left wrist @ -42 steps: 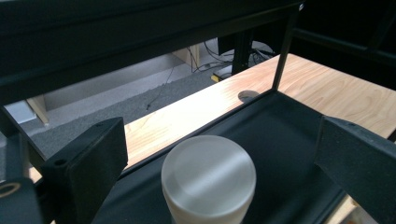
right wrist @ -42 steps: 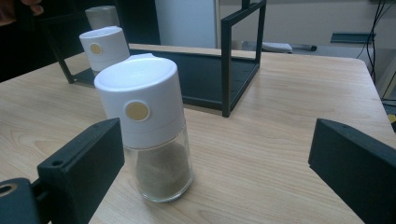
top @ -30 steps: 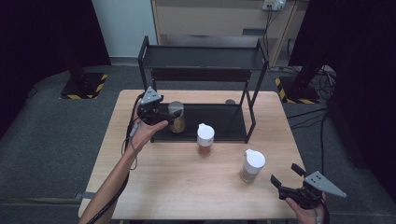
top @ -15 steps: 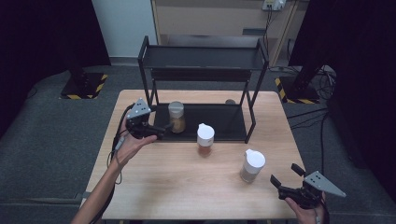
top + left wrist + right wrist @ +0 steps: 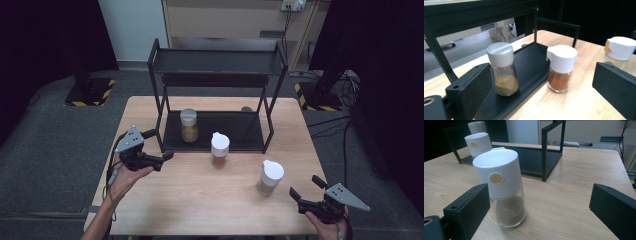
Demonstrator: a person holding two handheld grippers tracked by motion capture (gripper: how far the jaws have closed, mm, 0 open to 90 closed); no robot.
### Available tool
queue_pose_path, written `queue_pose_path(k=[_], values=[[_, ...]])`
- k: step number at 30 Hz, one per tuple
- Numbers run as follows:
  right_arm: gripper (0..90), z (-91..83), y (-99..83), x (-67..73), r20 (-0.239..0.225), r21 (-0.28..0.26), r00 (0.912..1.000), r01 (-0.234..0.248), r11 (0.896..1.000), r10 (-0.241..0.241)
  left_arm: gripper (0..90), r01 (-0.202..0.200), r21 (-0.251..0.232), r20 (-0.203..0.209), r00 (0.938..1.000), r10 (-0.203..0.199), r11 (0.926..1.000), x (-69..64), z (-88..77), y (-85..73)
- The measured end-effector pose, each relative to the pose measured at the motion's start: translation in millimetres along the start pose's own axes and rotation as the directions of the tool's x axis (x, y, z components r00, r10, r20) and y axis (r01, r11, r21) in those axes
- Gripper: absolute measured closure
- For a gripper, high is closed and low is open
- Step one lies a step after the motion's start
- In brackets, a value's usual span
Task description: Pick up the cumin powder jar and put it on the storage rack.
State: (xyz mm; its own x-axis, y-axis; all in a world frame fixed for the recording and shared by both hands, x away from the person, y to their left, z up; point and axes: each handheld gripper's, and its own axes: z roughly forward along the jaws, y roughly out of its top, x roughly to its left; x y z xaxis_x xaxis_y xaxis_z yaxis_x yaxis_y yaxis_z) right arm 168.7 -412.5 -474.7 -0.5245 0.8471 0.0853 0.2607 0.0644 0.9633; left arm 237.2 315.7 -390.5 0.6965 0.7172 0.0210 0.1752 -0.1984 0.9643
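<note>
At the lower left of the high view we see our left gripper [image 5: 159, 144], a black tool topped by a grey three-cornered plate, with a thin dark cable trailing down along our bare, sleeveless forearm. Our right gripper [image 5: 306, 186], at the lower right, has the same black body and grey triangular plate. In both gripper views the jaws are blocky, matt black slabs with squared edges, each left one showing a small round hole near its base.
</note>
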Motion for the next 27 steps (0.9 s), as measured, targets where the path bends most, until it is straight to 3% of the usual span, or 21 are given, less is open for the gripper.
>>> queue_pose_path(k=[11,14,19,27], values=[[3.5,0.0,0.6,1.1,0.005,0.002,1.0000,0.002,1.000,-0.002,1.5,0.030,-0.001,-0.013,0.9995,-0.030,0.9996,-11.5,-26.2,-38.2],[3.4,0.2,0.6,1.1,0.004,0.003,1.0000,0.002,1.000,-0.002,1.5,0.025,0.005,-0.028,0.9993,-0.025,0.9997,-15.6,-30.5,-49.1],[3.4,0.1,0.6,1.0,0.003,0.003,1.0000,0.002,1.000,-0.002,1.5,0.048,-0.007,-0.040,0.9980,-0.048,0.9988,-21.3,-35.0,-70.0],[3.4,0.1,0.6,1.1,0.003,0.002,1.0000,0.005,1.000,-0.005,1.6,0.052,-0.003,-0.061,0.9968,-0.053,0.9986,-28.4,-43.6,-89.7]])
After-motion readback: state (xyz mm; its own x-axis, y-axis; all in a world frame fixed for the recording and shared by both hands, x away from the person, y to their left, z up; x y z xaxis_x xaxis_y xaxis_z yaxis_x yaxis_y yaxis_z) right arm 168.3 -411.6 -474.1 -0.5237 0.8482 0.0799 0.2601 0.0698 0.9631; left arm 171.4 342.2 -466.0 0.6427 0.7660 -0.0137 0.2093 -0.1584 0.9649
